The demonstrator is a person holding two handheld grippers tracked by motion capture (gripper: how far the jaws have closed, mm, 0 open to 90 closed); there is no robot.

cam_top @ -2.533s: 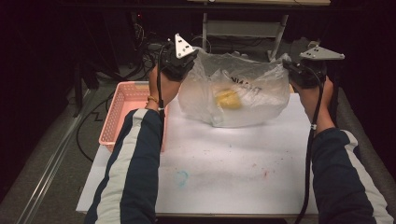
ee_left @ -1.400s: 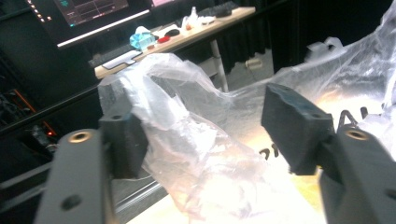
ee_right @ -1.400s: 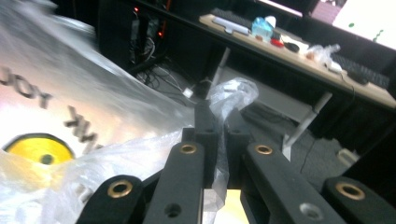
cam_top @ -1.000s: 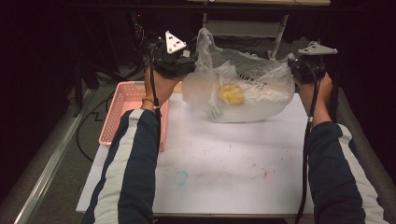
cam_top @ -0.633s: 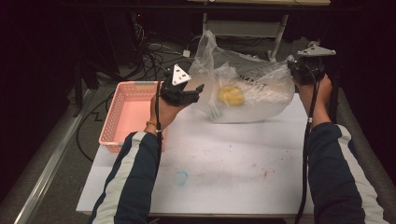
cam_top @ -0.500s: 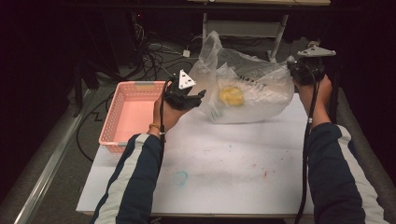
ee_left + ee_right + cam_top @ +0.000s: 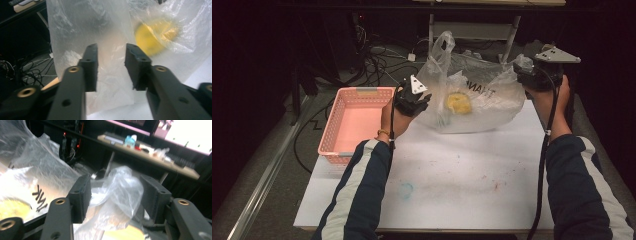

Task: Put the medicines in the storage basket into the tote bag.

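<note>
A clear plastic bag (image 7: 472, 95) lies toward the upper middle of the high view, on the far part of the white desk (image 7: 437, 190), with something round and yellow (image 7: 458, 102) inside it. The left tool (image 7: 412, 100) sits at the bag's left edge, just right of the pink basket (image 7: 354, 120). In the left gripper view its jaws stand apart and have just been closing, with the bag's film bulging into the gap but not visibly pinched by either pad. The right tool (image 7: 539, 75) is at the upper right of the high view, at the bag's right corner. In the right gripper view its jaws have just been opening and now stand apart, with a loose twist of plastic (image 7: 117, 195) sitting between them, free of both pads.

The step looks like regripping the bag to open or lift it. To do it well, I'd say the left tool should gather a proper fold of film before clamping, not a single slippery layer. It should also stay clear of the yellow thing, so that isn't squashed. The right tool should keep near its corner, so the bag doesn't slump shut.
</note>
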